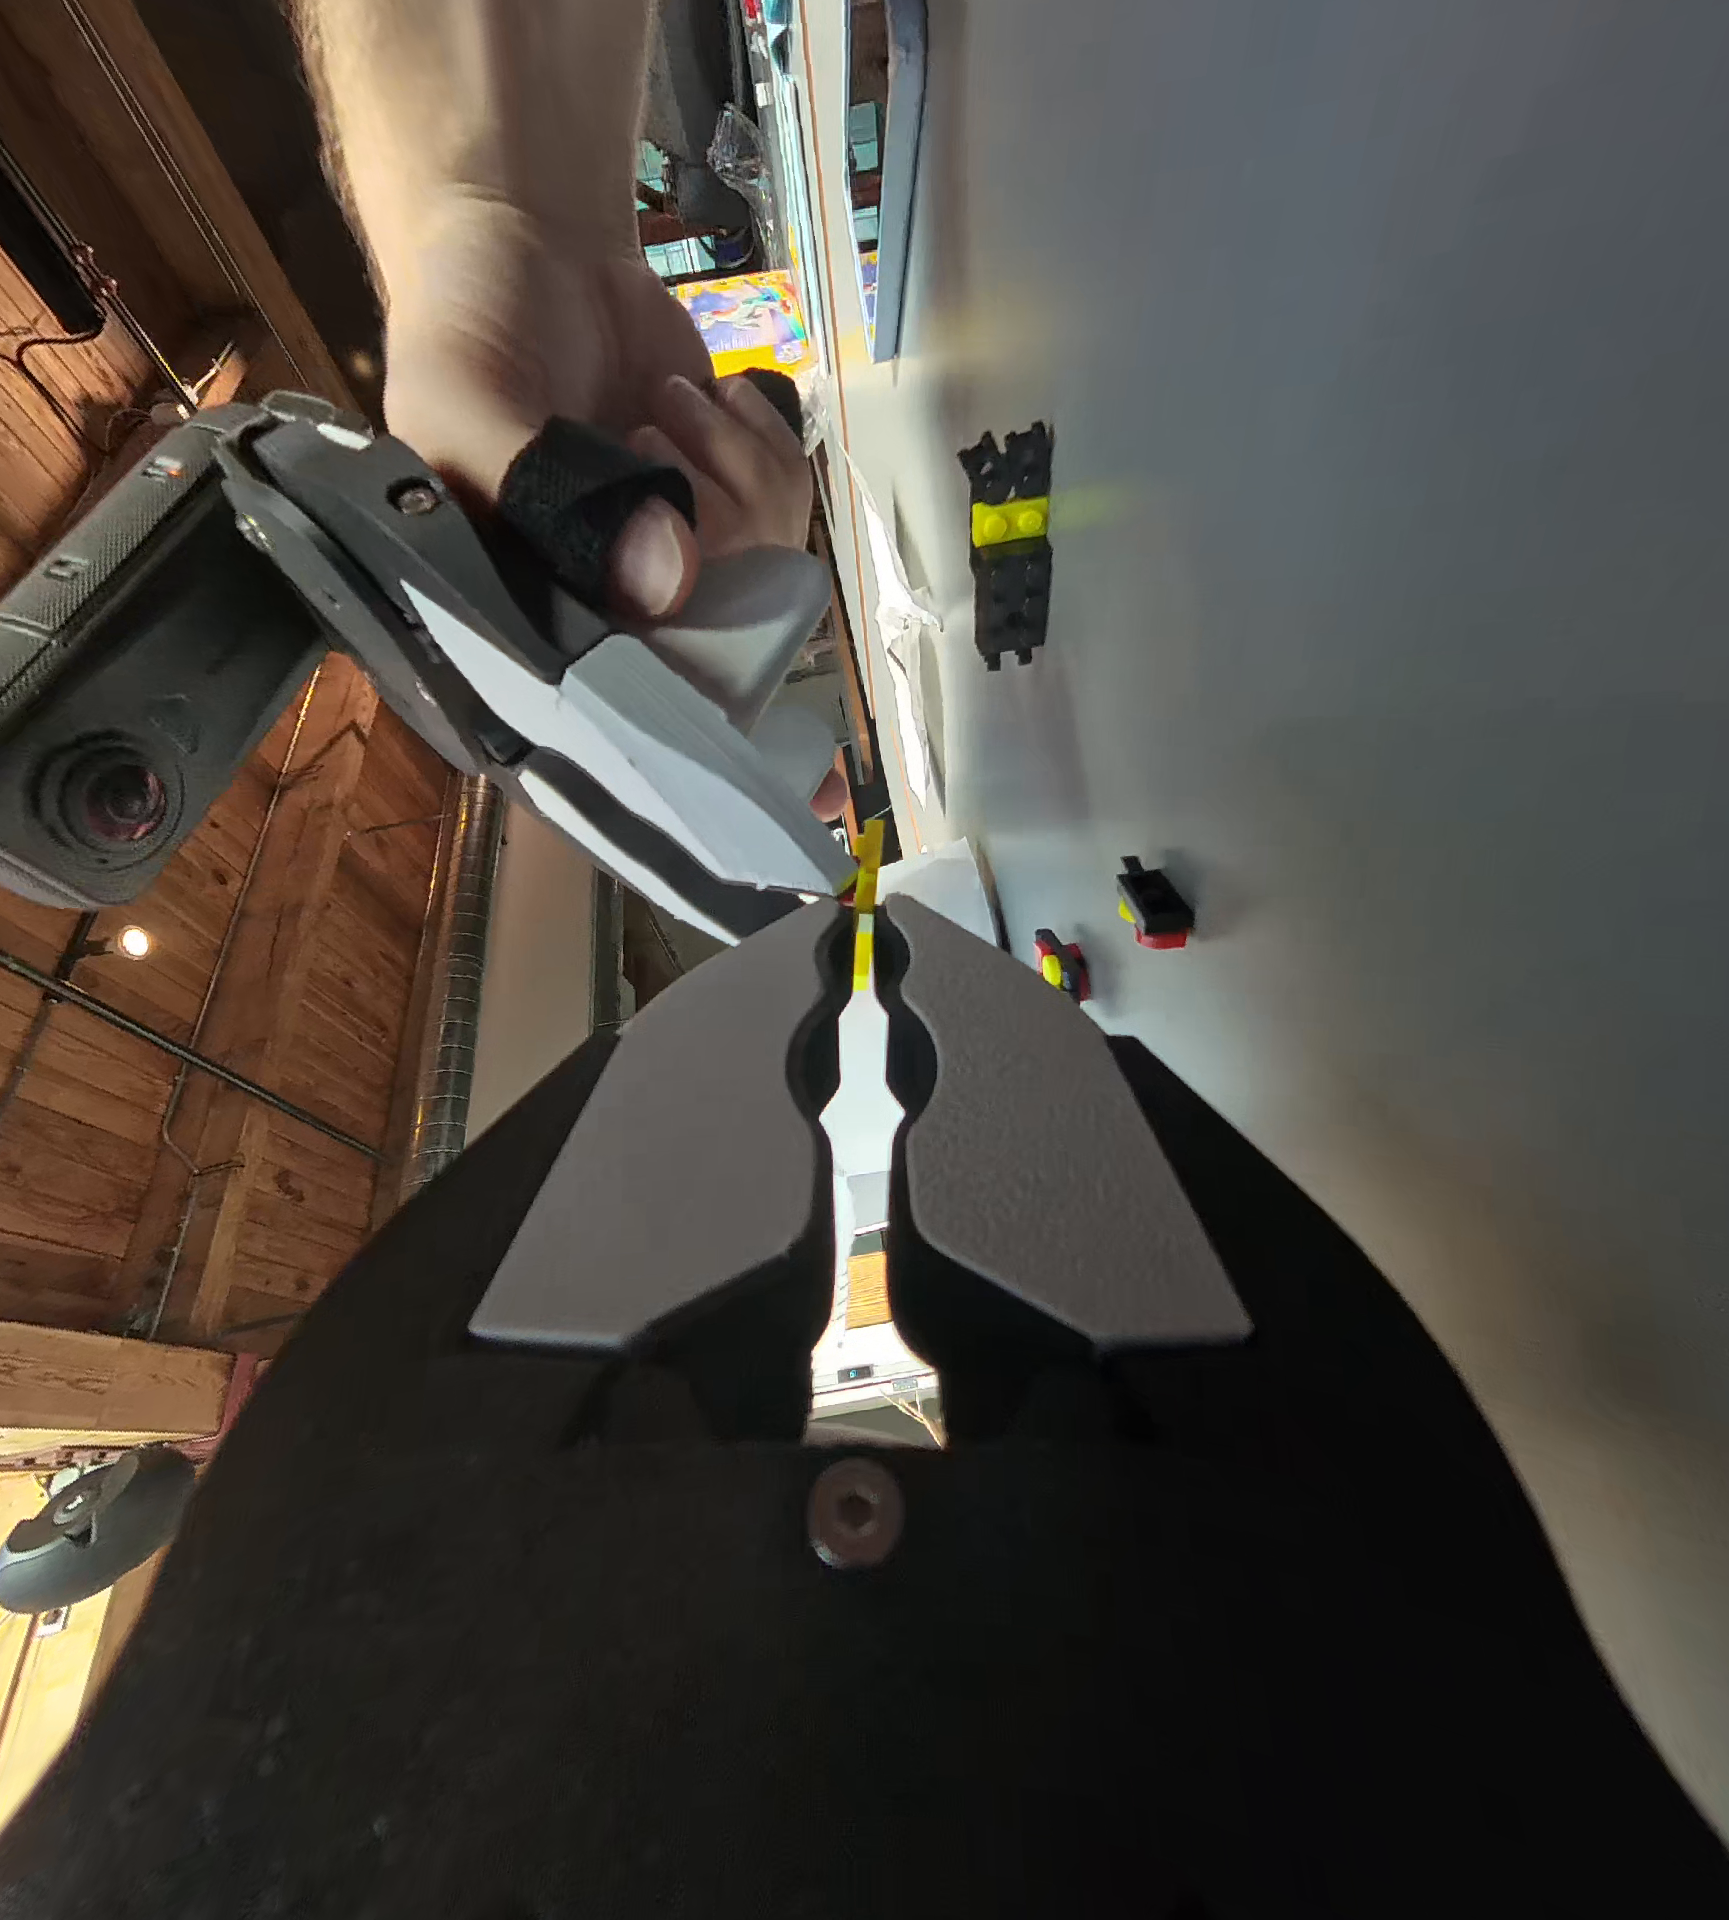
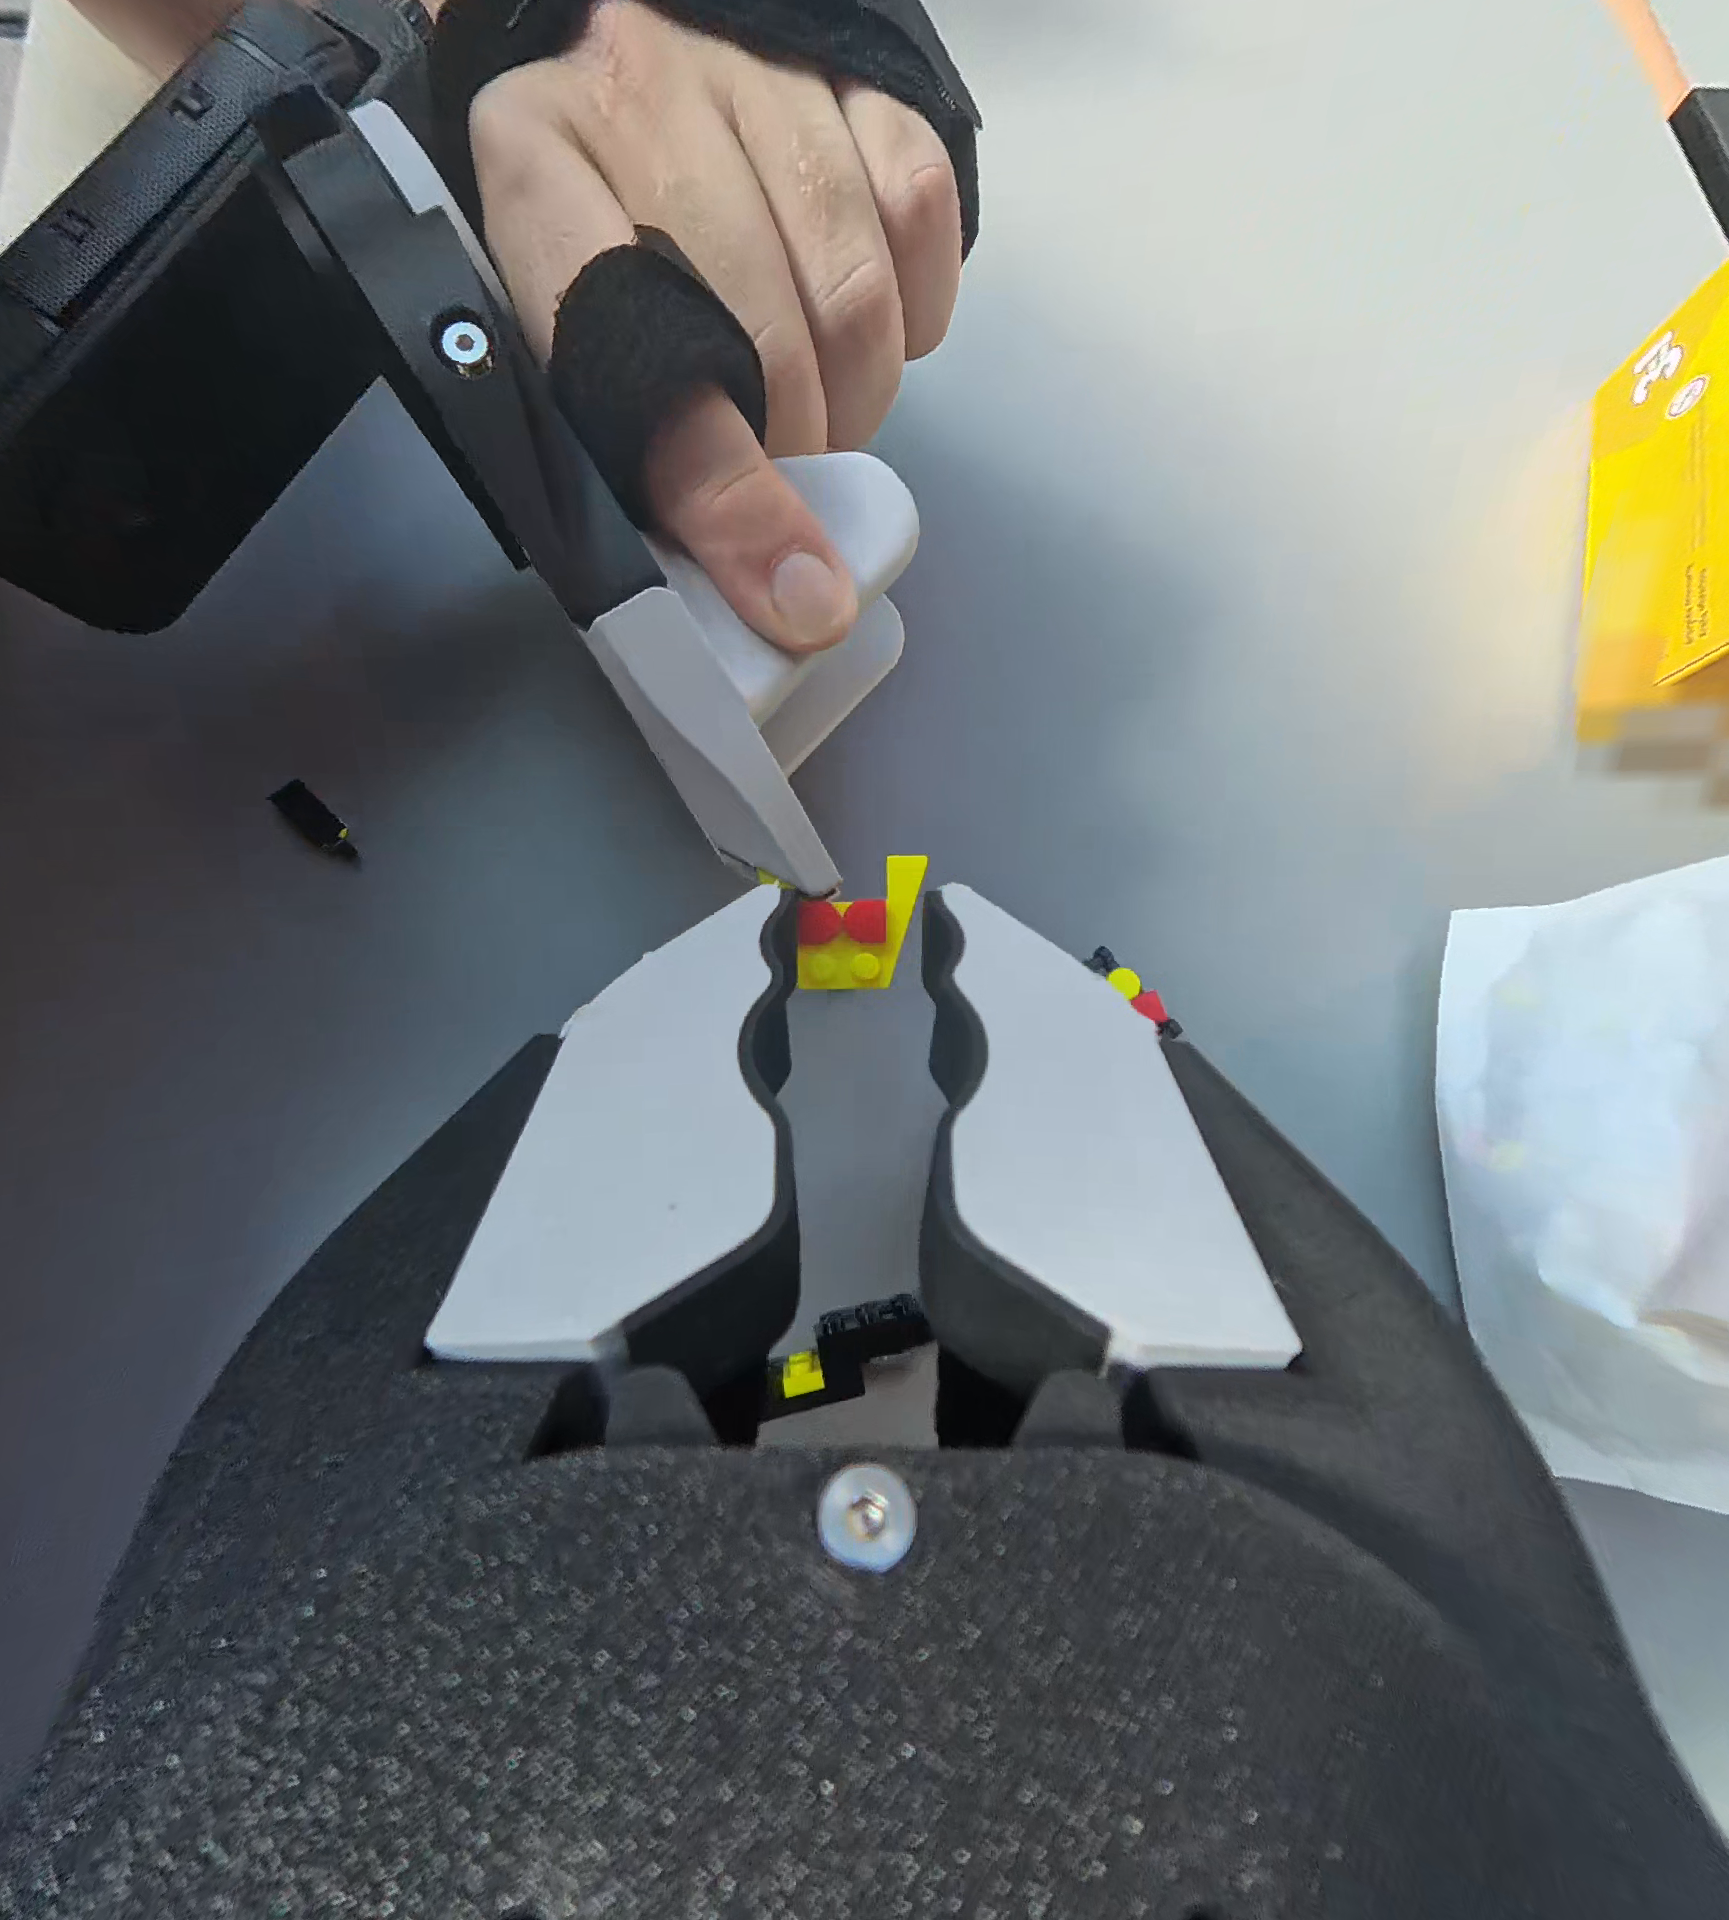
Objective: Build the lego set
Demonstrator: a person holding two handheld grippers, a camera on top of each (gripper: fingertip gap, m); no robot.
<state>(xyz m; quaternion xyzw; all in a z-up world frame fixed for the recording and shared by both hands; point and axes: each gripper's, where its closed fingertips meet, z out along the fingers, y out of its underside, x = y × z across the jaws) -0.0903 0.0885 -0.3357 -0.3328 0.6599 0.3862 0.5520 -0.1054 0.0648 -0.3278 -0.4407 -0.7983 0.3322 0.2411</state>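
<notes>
My left claw (image 1: 865, 925) is clenched edge-on around a thin yellow plate (image 2: 855, 961), which carries two red round studs (image 2: 842, 921) and a raised yellow wedge at one side. It is held in the air above the grey table (image 2: 1255, 520). My right claw (image 2: 855, 935) is spread, one finger on each side of the plate, gripping nothing.

The main risk, as I judge it, is the plate twisting or popping free. The left claw pinches only a narrow edge, so a sideways nudge from the right fingers could lever it out and drop it onto the table. Closing the right claw off-centre might also knock the red studs loose.

In the right wrist view, my left hand (image 2: 714, 260) comes down from the upper left, index finger in a black sleeve pressing the white trigger, its claw angled steeply downward. In the left wrist view, my right hand (image 1: 569, 416) reaches in from the upper left in the same grip.

Farther off on the table lie a black-and-yellow sub-assembly (image 1: 1011, 545), two small black, red and yellow pieces (image 1: 1156, 909), a yellow box (image 2: 1712, 478) and a white bag (image 2: 1629, 1164).
</notes>
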